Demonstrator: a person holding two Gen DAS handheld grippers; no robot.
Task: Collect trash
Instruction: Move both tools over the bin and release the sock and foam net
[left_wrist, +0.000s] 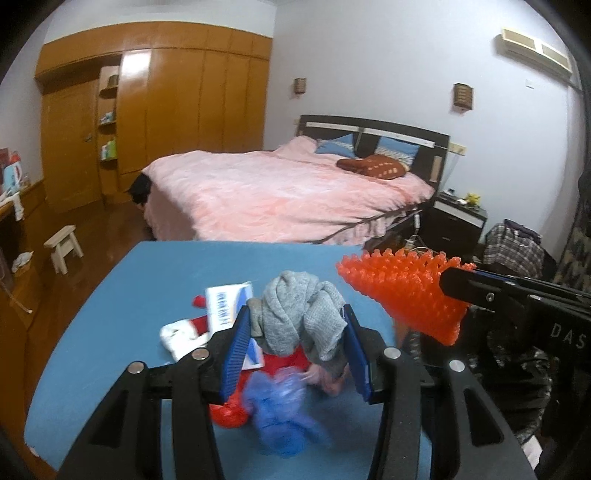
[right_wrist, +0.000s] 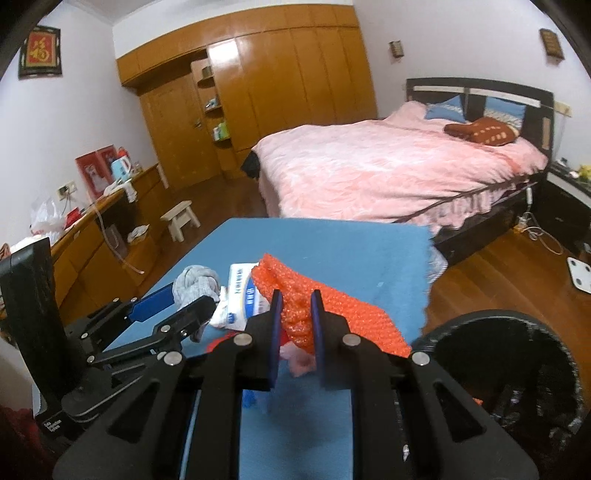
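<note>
My left gripper (left_wrist: 295, 314) is shut on a bunched grey knitted cloth (left_wrist: 303, 314), held above the blue table (left_wrist: 147, 295). My right gripper (right_wrist: 297, 299) is shut on a sheet of orange bubble wrap (right_wrist: 332, 314), lifted off the table; the sheet also shows in the left wrist view (left_wrist: 402, 291). Below the left gripper lie a blurred blue plastic bag (left_wrist: 284, 413), a red item (left_wrist: 229, 413), a white-and-blue packet (left_wrist: 229, 302) and a white-and-red wrapper (left_wrist: 181, 332). The left gripper (right_wrist: 184, 299) with the grey cloth (right_wrist: 195, 282) shows left of the right gripper.
A black bin with a black liner (right_wrist: 509, 369) stands at the table's right edge. A pink bed (left_wrist: 288, 192) lies beyond the table. A wooden wardrobe (left_wrist: 166, 103), a small white stool (left_wrist: 62, 243) and a side counter (right_wrist: 92, 236) are on the left.
</note>
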